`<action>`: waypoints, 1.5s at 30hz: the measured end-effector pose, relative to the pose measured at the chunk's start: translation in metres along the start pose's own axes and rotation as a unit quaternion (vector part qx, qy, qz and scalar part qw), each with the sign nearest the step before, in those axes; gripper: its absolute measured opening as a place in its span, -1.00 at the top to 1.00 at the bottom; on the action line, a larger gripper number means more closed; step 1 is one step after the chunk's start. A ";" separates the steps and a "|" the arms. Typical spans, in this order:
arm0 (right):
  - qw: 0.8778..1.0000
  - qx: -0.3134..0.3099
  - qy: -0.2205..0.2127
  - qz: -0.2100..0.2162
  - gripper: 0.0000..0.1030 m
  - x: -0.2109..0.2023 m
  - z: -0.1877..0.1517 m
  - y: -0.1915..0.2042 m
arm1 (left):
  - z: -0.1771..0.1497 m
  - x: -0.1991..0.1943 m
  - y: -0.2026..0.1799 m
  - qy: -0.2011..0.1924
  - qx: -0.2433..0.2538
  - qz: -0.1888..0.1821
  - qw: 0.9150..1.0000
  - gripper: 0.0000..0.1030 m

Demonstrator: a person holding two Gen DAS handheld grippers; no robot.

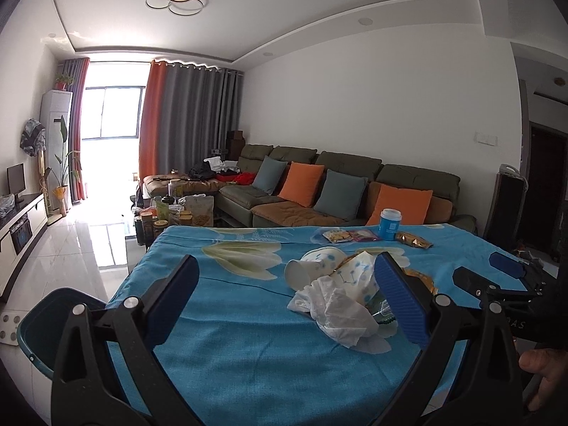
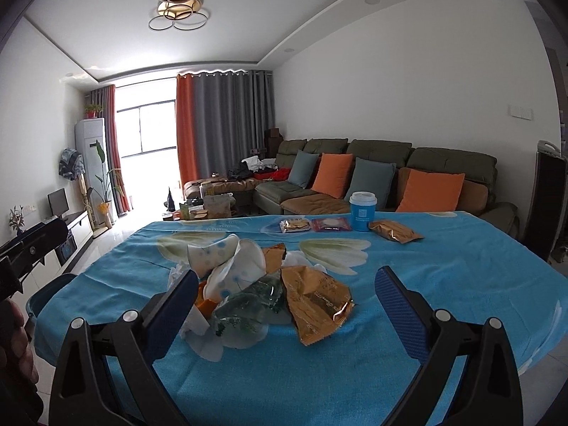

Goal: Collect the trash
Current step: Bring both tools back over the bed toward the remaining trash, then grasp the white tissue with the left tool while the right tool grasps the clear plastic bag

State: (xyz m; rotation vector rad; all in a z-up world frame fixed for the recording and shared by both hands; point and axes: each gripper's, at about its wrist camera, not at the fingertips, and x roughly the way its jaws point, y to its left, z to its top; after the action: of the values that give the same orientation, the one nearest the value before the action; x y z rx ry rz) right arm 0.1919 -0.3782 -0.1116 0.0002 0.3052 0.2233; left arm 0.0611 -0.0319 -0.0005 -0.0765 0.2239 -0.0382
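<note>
While both grippers stand wide open and empty, left gripper [image 1: 284, 301] and right gripper [image 2: 284, 305] flank the trash pile [image 2: 262, 284] on the tabletop [image 2: 461, 277].

Daylight floods in from the window [image 1: 110, 113] at the far end of the room, and in both views the panes are blown out to near white. That glare spills onto the glossy floor [image 1: 71, 245], which reflects it as a bright streak. The rest of the room is evenly and softly lit; the ceiling lamp [image 2: 179, 1] adds little. Shadows on the blue cloth [image 2: 443, 266] are faint and short. Both pictures are sharp in the middle, slightly soft far back. Fisheye distortion bows the walls and ceiling lines, and the corners fall to black.
</note>
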 end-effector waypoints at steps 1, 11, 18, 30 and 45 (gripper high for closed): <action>1.000 0.001 0.001 -0.002 -0.87 0.000 -0.001 -0.001 | -0.001 0.001 -0.001 0.001 0.001 -0.001 1.000 -0.89; 1.000 -0.003 0.015 -0.010 -0.87 0.007 0.001 -0.001 | -0.004 0.009 -0.002 0.014 0.002 -0.005 1.000 -0.89; 1.000 -0.003 0.021 -0.002 -0.87 0.009 0.002 0.001 | -0.007 0.014 0.001 0.023 -0.001 -0.003 1.000 -0.89; 0.999 -0.010 0.036 0.026 -0.86 0.012 -0.001 0.013 | -0.014 0.031 0.005 0.056 -0.020 -0.016 0.998 -0.89; 0.991 -0.029 0.104 0.081 -0.32 0.054 -0.014 0.032 | -0.028 0.104 -0.001 0.153 -0.052 -0.048 0.986 -0.89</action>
State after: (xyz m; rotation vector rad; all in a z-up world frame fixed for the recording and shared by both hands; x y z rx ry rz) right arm 0.2308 -0.3356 -0.1403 -0.0556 0.5065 0.3951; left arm 0.1563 -0.0400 -0.0507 -0.1854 0.5305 -0.1348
